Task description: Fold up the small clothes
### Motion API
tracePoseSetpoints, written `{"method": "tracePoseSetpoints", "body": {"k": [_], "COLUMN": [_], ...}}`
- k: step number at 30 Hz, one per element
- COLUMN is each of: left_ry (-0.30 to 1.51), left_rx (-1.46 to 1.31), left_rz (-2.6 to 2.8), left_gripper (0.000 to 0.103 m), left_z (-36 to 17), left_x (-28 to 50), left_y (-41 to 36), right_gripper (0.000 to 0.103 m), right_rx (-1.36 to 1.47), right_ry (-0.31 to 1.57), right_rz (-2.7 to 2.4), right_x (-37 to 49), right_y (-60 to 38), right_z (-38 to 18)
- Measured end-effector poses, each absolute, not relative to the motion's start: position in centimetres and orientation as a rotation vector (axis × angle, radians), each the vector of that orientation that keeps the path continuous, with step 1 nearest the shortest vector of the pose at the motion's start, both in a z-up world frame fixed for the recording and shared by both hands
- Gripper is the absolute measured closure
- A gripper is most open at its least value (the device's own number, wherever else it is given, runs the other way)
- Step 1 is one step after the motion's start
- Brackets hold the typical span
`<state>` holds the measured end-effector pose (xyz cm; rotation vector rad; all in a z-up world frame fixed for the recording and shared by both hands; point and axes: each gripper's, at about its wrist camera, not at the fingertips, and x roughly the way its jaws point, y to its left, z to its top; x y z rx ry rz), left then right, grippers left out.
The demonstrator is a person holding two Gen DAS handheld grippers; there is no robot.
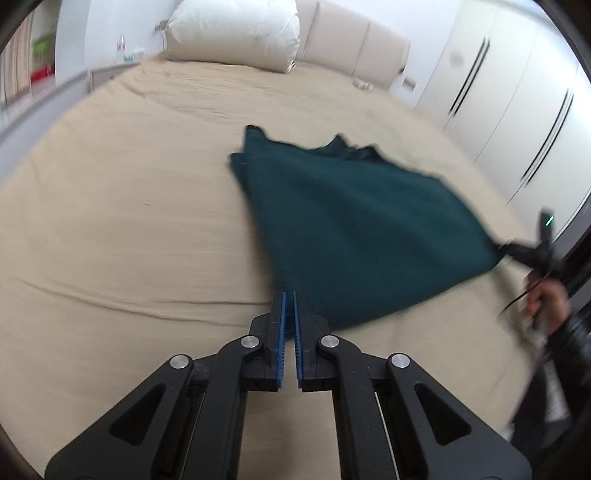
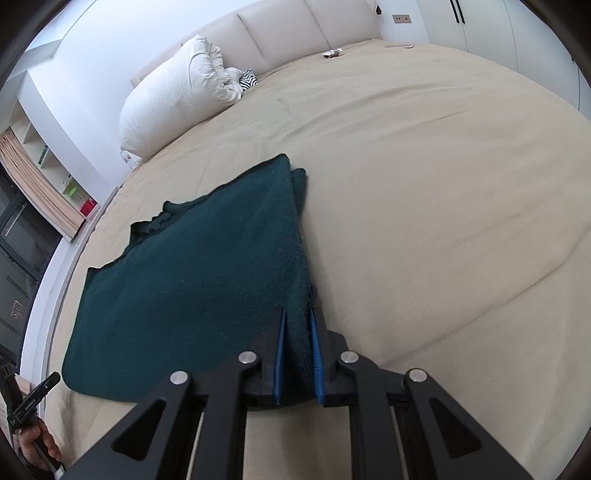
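A dark teal knitted garment (image 1: pixel 354 225) lies spread on the beige bed sheet (image 1: pixel 122 206). My left gripper (image 1: pixel 289 295) is shut with its blue pads nearly together, tips at the garment's near edge; I see no cloth between them. My right gripper (image 2: pixel 297 314) is shut on a corner of the garment (image 2: pixel 207 269), with cloth bunched between its blue pads. In the left wrist view the right gripper (image 1: pixel 517 251) pulls that corner out to the right, held by a hand in a dark sleeve. The garment looks folded double, with a collar at the far edge.
A white pillow (image 1: pixel 236 33) lies at the head of the bed against a padded headboard (image 2: pixel 295 29). White wardrobe doors (image 1: pixel 509 96) stand along the right. Small items (image 2: pixel 330 53) lie near the headboard. Shelves (image 2: pixel 55 166) stand left of the bed.
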<state>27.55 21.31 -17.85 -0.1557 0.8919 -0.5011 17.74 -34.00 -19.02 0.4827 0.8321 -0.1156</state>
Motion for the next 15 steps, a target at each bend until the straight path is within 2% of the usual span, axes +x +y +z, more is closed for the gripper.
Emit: {"method": "tracePoseSetpoints", "body": {"k": [5,15], "left_ry": [0.968,0.982], "left_rx": [-0.082,0.152], "left_rz": [-0.452,-0.531], "left_gripper": [0.099,0.099], "left_z": [-20.3,-21.0], "left_x": [28.3,25.0], "left_y": [20.1,20.0], "right_gripper": [0.085,0.085], "right_rx": [0.464,0.477], "right_ry": [0.833,0.838], "right_rz": [-0.115,-0.111], "right_x": [17.7,17.5], "right_y": [-33.9,-33.9], "right_z": [-18.8,-19.1]}}
